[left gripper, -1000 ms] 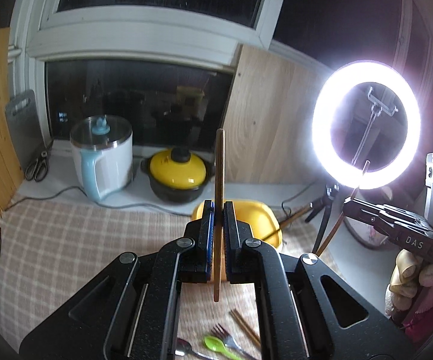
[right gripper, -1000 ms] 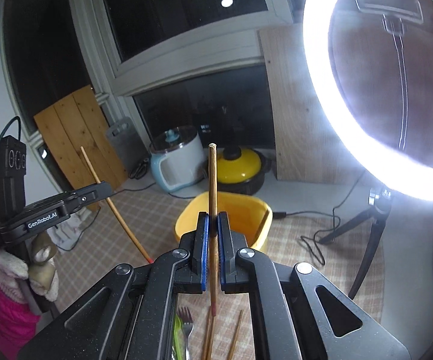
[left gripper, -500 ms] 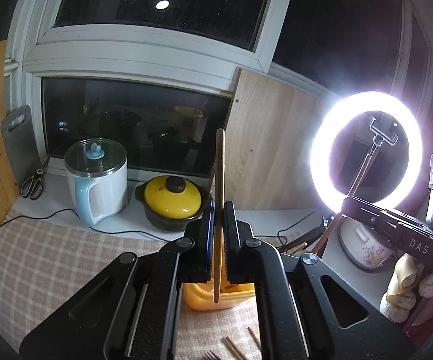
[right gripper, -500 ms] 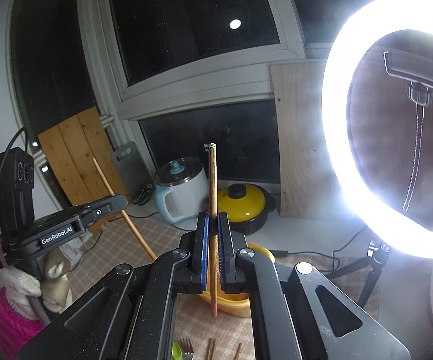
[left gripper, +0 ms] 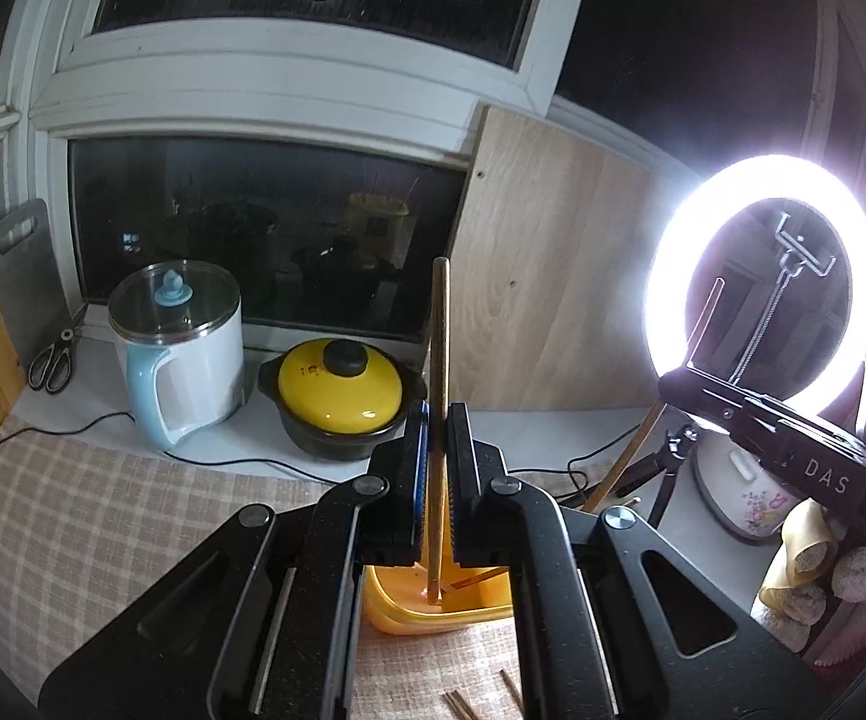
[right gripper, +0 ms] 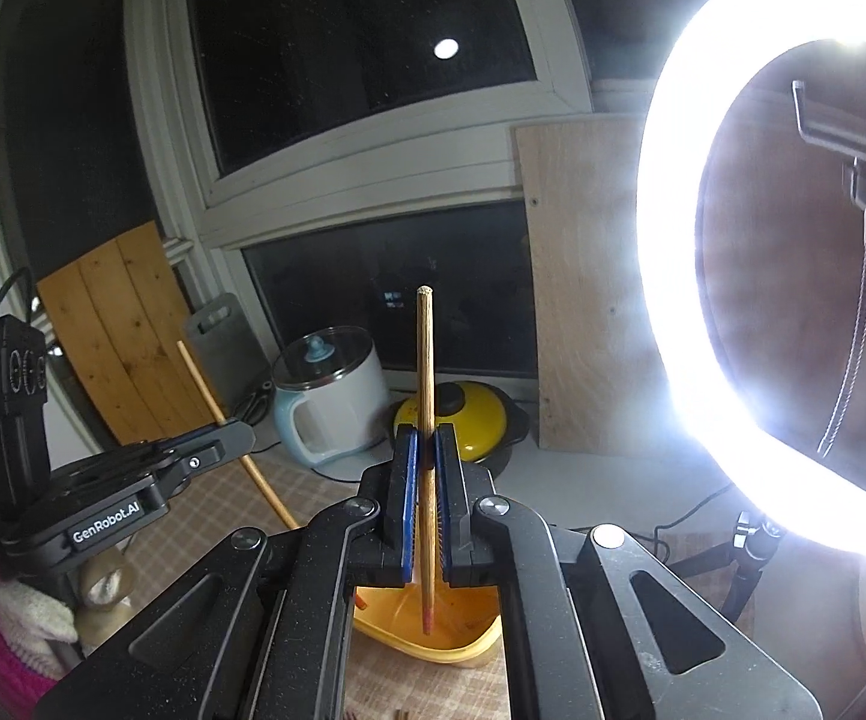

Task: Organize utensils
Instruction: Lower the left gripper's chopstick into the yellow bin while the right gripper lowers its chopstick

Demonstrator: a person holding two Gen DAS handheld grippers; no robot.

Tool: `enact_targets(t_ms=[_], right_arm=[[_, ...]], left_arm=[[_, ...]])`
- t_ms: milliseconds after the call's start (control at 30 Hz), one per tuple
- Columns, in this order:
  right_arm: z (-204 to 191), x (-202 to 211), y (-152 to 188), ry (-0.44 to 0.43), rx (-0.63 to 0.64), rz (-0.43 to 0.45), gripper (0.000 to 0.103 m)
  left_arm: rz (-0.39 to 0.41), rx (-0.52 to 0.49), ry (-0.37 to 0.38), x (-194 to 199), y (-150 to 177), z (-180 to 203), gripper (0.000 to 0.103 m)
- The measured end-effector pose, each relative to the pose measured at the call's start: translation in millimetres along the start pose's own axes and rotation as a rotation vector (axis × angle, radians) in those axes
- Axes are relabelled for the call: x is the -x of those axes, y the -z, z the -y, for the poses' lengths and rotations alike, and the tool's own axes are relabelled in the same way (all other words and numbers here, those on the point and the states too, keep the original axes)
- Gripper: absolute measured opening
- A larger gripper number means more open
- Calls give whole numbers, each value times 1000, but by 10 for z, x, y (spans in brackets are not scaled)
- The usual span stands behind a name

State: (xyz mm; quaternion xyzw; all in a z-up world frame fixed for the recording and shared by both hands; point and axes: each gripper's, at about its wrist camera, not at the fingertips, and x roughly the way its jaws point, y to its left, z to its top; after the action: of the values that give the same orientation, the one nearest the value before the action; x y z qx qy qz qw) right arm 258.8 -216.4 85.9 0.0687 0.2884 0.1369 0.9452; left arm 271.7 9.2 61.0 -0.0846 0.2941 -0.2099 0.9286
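My left gripper [left gripper: 437,420] is shut on a wooden chopstick [left gripper: 440,348] held upright, its lower tip inside the yellow bin [left gripper: 433,615] just below. My right gripper [right gripper: 426,441] is shut on a second wooden chopstick [right gripper: 425,372], also upright, its red-tipped lower end inside the same yellow bin [right gripper: 433,642]. Each gripper shows in the other's view: the right one [left gripper: 673,384] at the right, the left one [right gripper: 246,432] at the left. More loose chopsticks [left gripper: 463,705] lie on the checked cloth in front of the bin.
A white and blue electric kettle [left gripper: 183,354] and a yellow lidded pot [left gripper: 339,396] stand on the sill behind the bin. A bright ring light [left gripper: 763,276] on a tripod stands at the right. Scissors [left gripper: 54,357] and a grey board [left gripper: 24,276] lean far left.
Both grippers have risen and moved forward over the yellow bin with their chopsticks; the chopstick tips now dip inside it. The forks and spoon on the cloth have dropped out of view.
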Motion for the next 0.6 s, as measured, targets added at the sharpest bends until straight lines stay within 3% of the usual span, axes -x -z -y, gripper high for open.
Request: enact_targets(t_ms=[600], right_arm=[[137, -519, 296, 27, -23, -143, 4]], left_arm=[[-96, -9, -12, -298, 406, 19, 3]])
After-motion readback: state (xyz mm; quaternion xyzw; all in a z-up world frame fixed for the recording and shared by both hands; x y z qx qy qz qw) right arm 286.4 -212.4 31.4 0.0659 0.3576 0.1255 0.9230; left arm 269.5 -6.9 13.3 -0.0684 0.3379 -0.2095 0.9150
